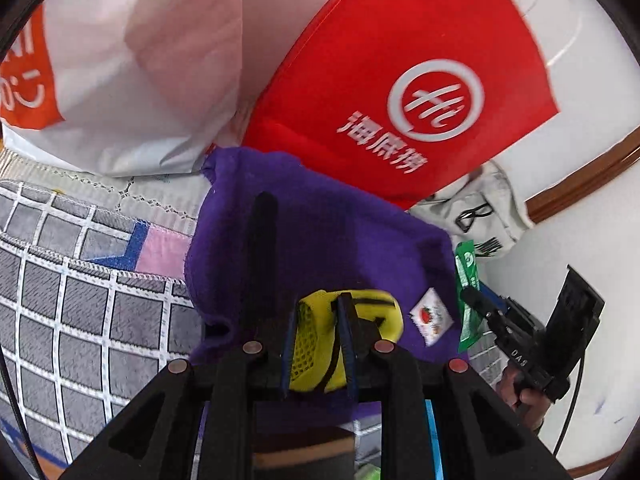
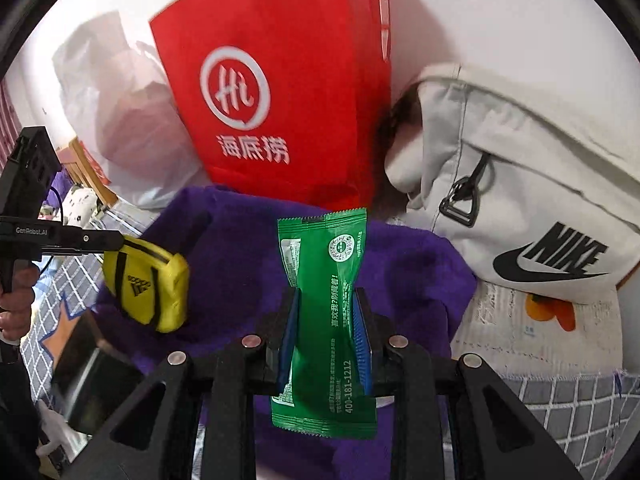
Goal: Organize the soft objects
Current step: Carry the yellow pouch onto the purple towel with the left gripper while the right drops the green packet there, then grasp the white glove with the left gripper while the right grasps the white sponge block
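Observation:
My left gripper (image 1: 320, 312) is shut on a small yellow Adidas pouch (image 1: 320, 344) and holds it above a purple cloth (image 1: 320, 232). The pouch also shows in the right wrist view (image 2: 148, 284), held from the left. My right gripper (image 2: 326, 300) is shut on a green snack packet (image 2: 328, 320), upright over the purple cloth (image 2: 408, 272). The packet shows at the right of the left wrist view (image 1: 467, 292).
A red Haidilao bag (image 2: 280, 80) stands behind the cloth, also seen in the left wrist view (image 1: 400, 80). A white plastic bag (image 1: 132, 80) lies to its left. A white Nike bag (image 2: 520, 184) lies right. A grey checked blanket (image 1: 80, 280) covers the surface.

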The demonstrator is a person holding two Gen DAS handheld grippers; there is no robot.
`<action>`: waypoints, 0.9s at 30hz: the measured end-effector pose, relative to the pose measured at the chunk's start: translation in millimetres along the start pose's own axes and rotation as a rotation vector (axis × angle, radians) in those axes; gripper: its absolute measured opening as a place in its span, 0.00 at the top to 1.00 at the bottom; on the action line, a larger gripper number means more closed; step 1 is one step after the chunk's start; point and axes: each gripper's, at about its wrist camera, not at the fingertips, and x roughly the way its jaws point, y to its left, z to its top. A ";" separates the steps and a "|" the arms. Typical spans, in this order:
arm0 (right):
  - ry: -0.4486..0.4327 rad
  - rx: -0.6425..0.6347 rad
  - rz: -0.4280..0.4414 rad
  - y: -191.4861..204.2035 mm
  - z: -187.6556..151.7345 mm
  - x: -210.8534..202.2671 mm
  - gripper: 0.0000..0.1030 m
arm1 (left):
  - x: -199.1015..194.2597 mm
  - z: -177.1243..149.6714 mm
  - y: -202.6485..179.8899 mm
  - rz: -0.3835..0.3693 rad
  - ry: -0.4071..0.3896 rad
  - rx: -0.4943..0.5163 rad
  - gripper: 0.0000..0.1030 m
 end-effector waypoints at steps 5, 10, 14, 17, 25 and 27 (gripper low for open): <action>0.053 -0.016 -0.018 -7.5 0.5 26.4 0.74 | 15.8 0.0 -5.2 0.098 -0.012 0.073 0.78; 0.091 -0.014 -0.029 -12.4 2.8 43.2 0.72 | 26.5 -0.9 -12.9 0.202 -0.035 0.153 0.78; 0.118 -0.004 -0.031 -17.2 0.9 50.7 0.71 | 29.6 -5.3 -19.2 0.250 -0.035 0.208 0.74; 0.128 0.002 -0.030 -17.6 1.0 51.1 0.64 | 29.3 -6.0 -23.4 0.285 -0.036 0.233 0.65; 0.032 -0.019 -0.037 -7.0 0.6 7.0 0.24 | 0.1 -12.4 -47.0 0.363 -0.122 0.302 0.34; 0.020 -0.010 -0.029 -3.3 0.2 -7.9 0.24 | -8.8 -14.7 -52.3 0.371 -0.134 0.308 0.34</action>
